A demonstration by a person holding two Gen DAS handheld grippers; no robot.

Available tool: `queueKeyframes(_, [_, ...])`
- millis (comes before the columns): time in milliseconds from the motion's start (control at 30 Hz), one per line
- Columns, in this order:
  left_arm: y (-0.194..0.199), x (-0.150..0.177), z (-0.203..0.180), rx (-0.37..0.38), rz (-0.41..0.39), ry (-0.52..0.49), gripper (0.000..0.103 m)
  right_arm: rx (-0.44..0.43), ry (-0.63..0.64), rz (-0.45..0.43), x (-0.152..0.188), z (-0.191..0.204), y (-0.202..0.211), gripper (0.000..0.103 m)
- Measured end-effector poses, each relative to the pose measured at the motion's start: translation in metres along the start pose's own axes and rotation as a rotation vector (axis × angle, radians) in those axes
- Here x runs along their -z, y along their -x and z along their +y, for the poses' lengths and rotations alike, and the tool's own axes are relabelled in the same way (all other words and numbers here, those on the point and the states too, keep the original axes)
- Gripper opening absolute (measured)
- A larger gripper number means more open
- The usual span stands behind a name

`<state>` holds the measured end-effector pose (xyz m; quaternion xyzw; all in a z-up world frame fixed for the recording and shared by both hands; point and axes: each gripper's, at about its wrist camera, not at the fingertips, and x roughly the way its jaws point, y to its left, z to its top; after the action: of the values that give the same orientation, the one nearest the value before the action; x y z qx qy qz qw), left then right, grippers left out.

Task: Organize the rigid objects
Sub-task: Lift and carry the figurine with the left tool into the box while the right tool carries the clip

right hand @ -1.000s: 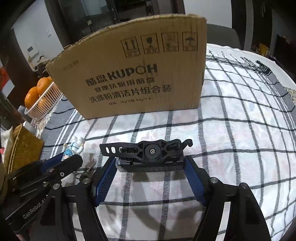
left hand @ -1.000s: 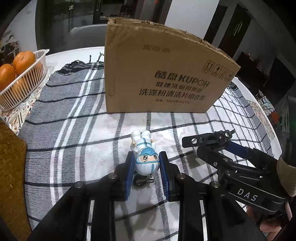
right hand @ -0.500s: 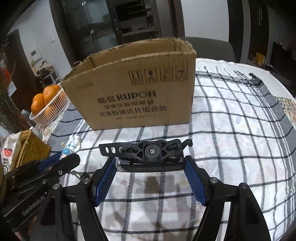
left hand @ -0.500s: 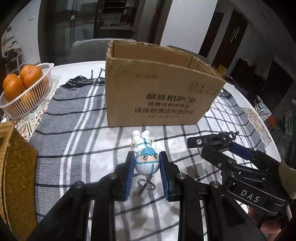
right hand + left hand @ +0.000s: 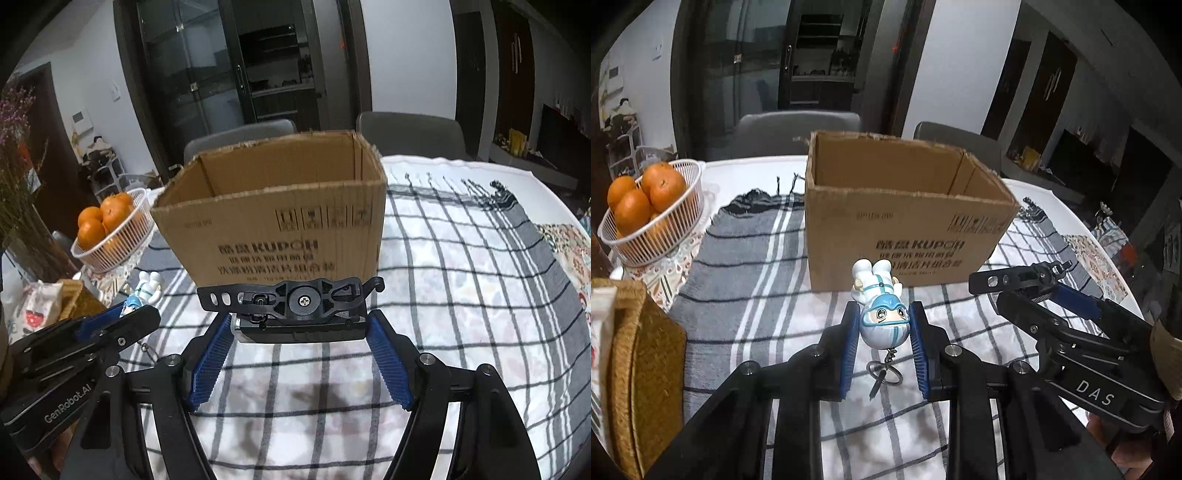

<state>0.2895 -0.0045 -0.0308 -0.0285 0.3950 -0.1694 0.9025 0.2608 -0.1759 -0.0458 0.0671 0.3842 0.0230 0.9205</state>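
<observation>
Figurine first: a small white-and-blue plastic astronaut-like keychain figure (image 5: pixel 882 314) sits at lower centre of the left wrist view, head toward the camera, clamped between the blue pads of the left gripper (image 5: pixel 884 338), its metal key ring (image 5: pixel 882 371) dangling below. At lower centre of the right wrist view, a black plastic clamp-style mount (image 5: pixel 295 310) is pinched across its body by the right gripper (image 5: pixel 301 356), jaws closed on it. Beyond both, mid-frame, stands the open brown cardboard box (image 5: pixel 905 218) on a grey-and-white checked cloth (image 5: pixel 746 280); a white wire basket of oranges (image 5: pixel 646 210) sits at the left edge.

Risk, as a judgement: the figure is round and smooth, held only by its head, so it could pivot or slip out on tilting; the loose ring may snag the box rim, and the two grippers are close enough to collide above the opening.

Compared with half a second ago, both grippers are higher, the box interior now shows, and both grips are unchanged.
</observation>
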Motion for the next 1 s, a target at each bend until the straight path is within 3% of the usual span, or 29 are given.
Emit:
queueKeyframes(500, [0.026, -0.043, -0.009, 0.014, -0.095, -0.018, 0.027, -0.020, 0.008, -0.101, -0.038, 0.006, 0.026, 0.074])
queueKeyframes(1000, [0.030, -0.084, -0.017, 0.022, -0.140, -0.049, 0.027, -0.028, 0.016, -0.174, -0.076, 0.005, 0.037, 0.074])
